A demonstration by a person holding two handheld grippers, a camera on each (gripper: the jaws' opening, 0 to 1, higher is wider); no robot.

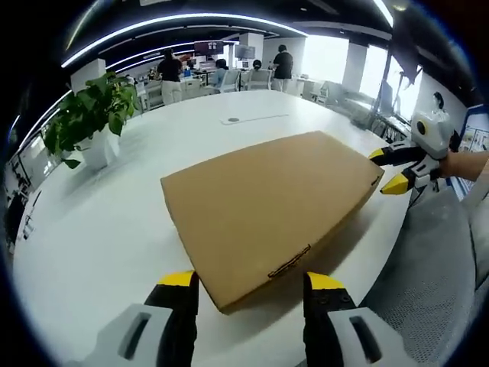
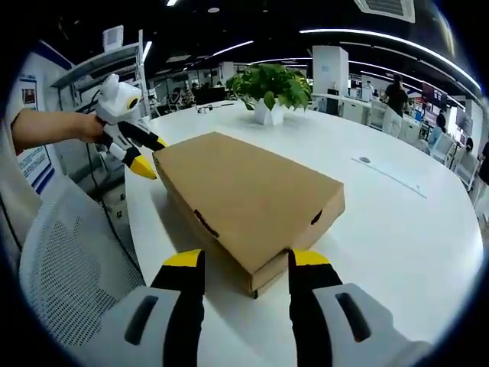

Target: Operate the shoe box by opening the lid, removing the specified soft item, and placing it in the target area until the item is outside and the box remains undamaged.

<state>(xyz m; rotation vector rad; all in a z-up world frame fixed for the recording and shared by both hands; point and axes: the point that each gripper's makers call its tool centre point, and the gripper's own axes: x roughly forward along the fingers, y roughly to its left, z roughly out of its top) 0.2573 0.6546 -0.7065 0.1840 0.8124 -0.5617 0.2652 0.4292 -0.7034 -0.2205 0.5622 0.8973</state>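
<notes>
Brown cardboard shoe box [image 1: 267, 210]: plain lid and sides, no print or label that can be read.
Blue-and-white wall posters [image 2: 29, 95]: they carry pictures and lines of print, too small and blurred to read.
Dark hanging screen [image 1: 208, 47]: something is shown on it, but no words can be made out.
Readable text overall: none.

An open-plan office. A large white round table [image 1: 92, 229] fills the foreground. A leafy green plant in a white pot [image 1: 90, 115] stands on it. Long strip lights [image 1: 176, 19] curve across a dark ceiling. Bright windows [image 1: 328, 57] line the far wall. People [image 1: 170, 76] stand among desks behind. A grey mesh chair back [image 2: 69, 260] sits beside the table.
</notes>
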